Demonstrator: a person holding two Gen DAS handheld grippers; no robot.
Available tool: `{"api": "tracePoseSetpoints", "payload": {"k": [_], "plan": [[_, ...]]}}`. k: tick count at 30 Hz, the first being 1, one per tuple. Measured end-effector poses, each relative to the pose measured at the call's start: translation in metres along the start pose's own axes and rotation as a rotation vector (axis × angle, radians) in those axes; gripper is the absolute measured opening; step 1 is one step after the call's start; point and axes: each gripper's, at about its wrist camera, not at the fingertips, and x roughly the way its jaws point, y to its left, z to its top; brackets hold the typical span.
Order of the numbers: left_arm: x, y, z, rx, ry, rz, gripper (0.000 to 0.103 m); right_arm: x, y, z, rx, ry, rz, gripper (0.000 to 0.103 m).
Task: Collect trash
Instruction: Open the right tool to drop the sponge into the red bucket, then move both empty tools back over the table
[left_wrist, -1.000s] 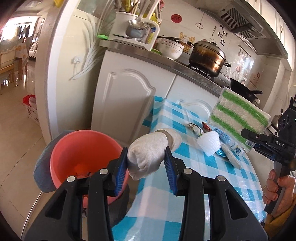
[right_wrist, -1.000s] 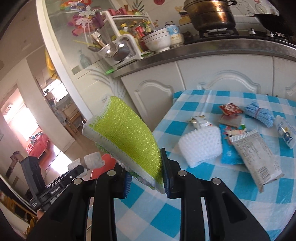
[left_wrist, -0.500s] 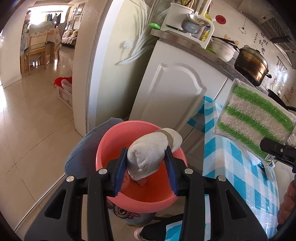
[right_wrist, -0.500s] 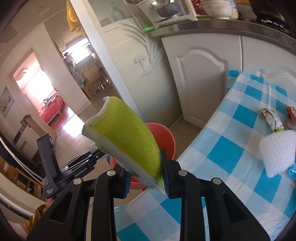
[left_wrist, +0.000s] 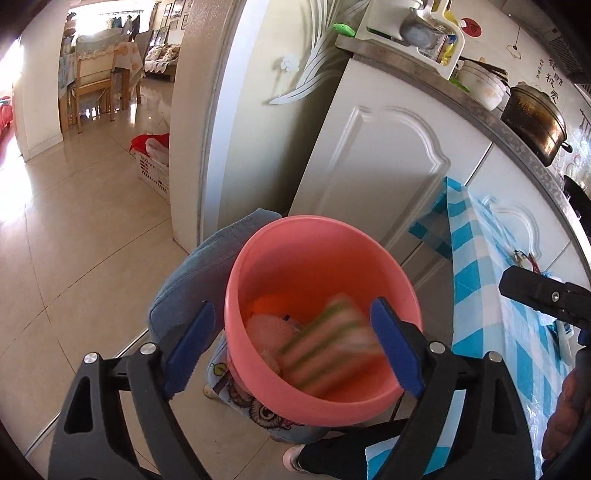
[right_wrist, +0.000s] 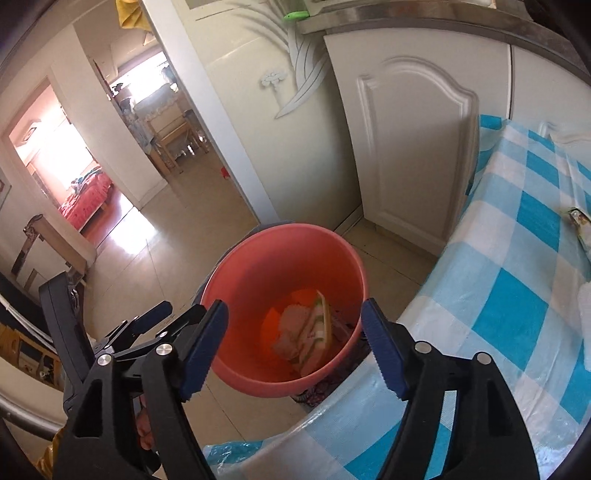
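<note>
A pink bucket (left_wrist: 258, 258) stands on a padded stool below both grippers, seen again in the right wrist view as the bucket (right_wrist: 240, 277). Inside it the green-and-white striped cloth (left_wrist: 328, 347) appears blurred, beside a pale wad (left_wrist: 264, 332); the right wrist view shows the cloth (right_wrist: 314, 332) on edge in the bucket. My left gripper (left_wrist: 291, 347) hovers over the bucket, its jaws opening with nothing pressed between the blue pads. My right gripper (right_wrist: 295, 347) also hangs above the bucket, jaws opening and nothing held.
A blue-and-white checked tablecloth (right_wrist: 517, 288) covers the table at right, with a wrapper (right_wrist: 580, 221) on it. White cabinet doors (left_wrist: 376, 158) stand behind the bucket. Tiled floor (left_wrist: 74, 240) stretches left toward a doorway. A pot (left_wrist: 532, 118) sits on the counter.
Both grippers have opened over the bucket. The pale wad has left the left gripper and the striped cloth has left the right one; both now lie in the bucket.
</note>
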Motion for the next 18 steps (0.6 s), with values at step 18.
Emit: {"api": "tracePoseSetpoints", "payload": {"k": [18], "plan": [[-0.05,-0.011,-0.003,-0.119,-0.152,-0.143,0.099,-0.114,-0.038,-0.042,-0.002,-0.395,-0.044,0.094]]}}
